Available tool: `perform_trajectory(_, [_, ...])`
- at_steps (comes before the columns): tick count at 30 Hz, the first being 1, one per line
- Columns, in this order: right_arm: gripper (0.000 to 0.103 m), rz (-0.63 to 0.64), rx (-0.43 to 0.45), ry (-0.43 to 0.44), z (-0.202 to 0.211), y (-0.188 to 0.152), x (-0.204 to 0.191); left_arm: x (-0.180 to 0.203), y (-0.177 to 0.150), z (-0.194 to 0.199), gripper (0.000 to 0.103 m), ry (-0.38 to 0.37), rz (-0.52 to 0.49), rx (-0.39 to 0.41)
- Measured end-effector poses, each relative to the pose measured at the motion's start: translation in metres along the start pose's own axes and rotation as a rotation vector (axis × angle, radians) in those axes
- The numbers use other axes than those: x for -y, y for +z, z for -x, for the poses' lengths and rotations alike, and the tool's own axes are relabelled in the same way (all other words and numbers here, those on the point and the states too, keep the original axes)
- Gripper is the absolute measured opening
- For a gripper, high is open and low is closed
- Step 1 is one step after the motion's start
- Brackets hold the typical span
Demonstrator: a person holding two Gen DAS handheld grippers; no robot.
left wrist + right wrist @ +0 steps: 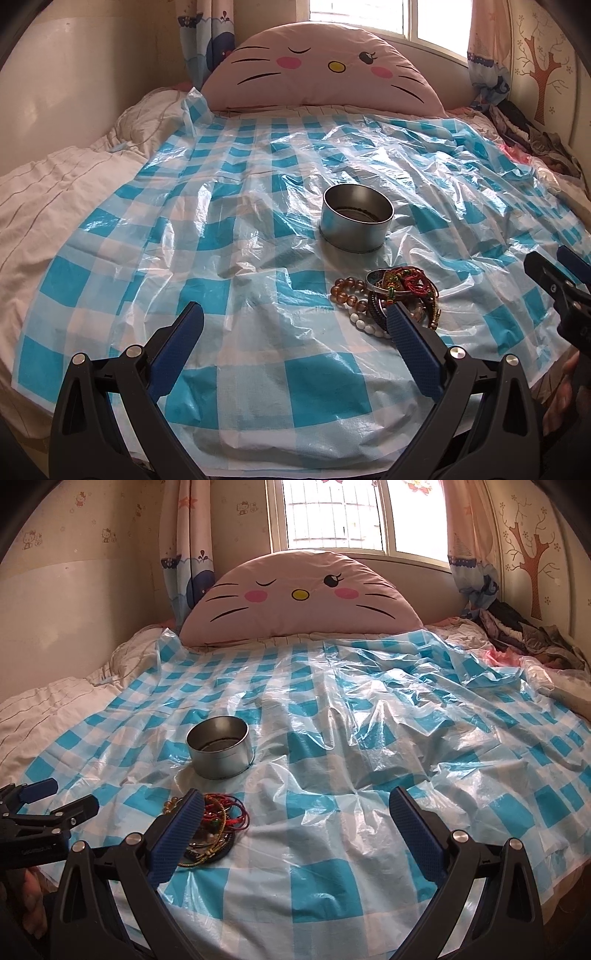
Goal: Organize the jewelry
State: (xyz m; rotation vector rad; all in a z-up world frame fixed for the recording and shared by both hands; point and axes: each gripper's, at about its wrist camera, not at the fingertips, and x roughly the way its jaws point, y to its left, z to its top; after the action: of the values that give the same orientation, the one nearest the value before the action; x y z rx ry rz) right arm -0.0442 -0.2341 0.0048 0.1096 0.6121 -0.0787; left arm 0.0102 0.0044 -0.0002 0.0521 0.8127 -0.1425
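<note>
Jewelry point(391, 299) heaped on checked plastic sheet point(229, 258) over bed, just in front of open round tin point(357, 223), not touching it. Left tool point(295, 332) spread wide, holding nothing, right finger overlapping the pile's edge in view. Right tool point(295, 816) also spread, holding nothing, jewelry by its left finger. Cat pillow point(299, 594) at headboard.

Daylight is pouring in from the window point(332, 517), which is blowing out to white. Glare is streaking the plastic sheet point(369, 716) below the window. Shadows are staying soft. Fisheye is bending walls and blacking out corners. Focus is holding sharp, slight warm cast.
</note>
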Motion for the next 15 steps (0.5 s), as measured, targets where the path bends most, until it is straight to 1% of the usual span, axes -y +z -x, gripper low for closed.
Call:
perform_trajectory(1, [0.096,0.0,0.014,-0.003,-0.001,0.002,0.001,0.001,0.001,0.0,0.095,-0.015,-0.01,0.006])
perform_trajectory(2, [0.096,-0.005,0.005,-0.003,-0.004,0.005,0.003,0.004,0.001,0.0,0.095,-0.027,-0.03,0.035])
perform_trajectory(3, [0.096,-0.013,-0.013,-0.002,-0.008,0.006,0.007,0.009,0.002,-0.001,0.095,-0.036,-0.056,0.032])
perform_trajectory(4, [0.096,-0.024,-0.017,-0.001,-0.01,0.007,0.009,0.015,0.002,0.0,0.095,-0.05,-0.082,0.068])
perform_trajectory(6, [0.096,-0.048,-0.019,0.006,-0.014,0.005,0.014,0.03,0.005,-0.003,0.095,-0.069,-0.14,0.102])
perform_trajectory(8, [0.096,-0.075,-0.033,0.015,-0.019,0.002,0.02,0.044,0.01,-0.008,0.093,-0.073,-0.194,0.11])
perform_trajectory(9, [0.096,-0.091,-0.041,0.02,-0.021,-0.001,0.023,0.051,0.012,-0.013,0.088,-0.073,-0.218,0.102])
perform_trajectory(10, [0.096,-0.104,-0.05,0.023,-0.024,-0.003,0.025,0.056,0.015,-0.015,0.083,-0.09,-0.228,0.093])
perform_trajectory(11, [0.096,-0.117,-0.056,0.021,-0.026,-0.004,0.027,0.061,0.018,-0.019,0.082,-0.096,-0.243,0.082])
perform_trajectory(12, [0.096,-0.134,-0.057,0.023,-0.027,-0.004,0.03,0.065,0.021,-0.027,0.077,-0.099,-0.262,0.057])
perform_trajectory(13, [0.096,-0.15,-0.055,0.027,-0.027,-0.005,0.033,0.067,0.022,-0.034,0.069,-0.116,-0.271,0.024])
perform_trajectory(15, [0.096,-0.17,-0.054,0.03,-0.028,-0.007,0.036,0.072,0.024,-0.047,0.064,-0.127,-0.29,-0.023])
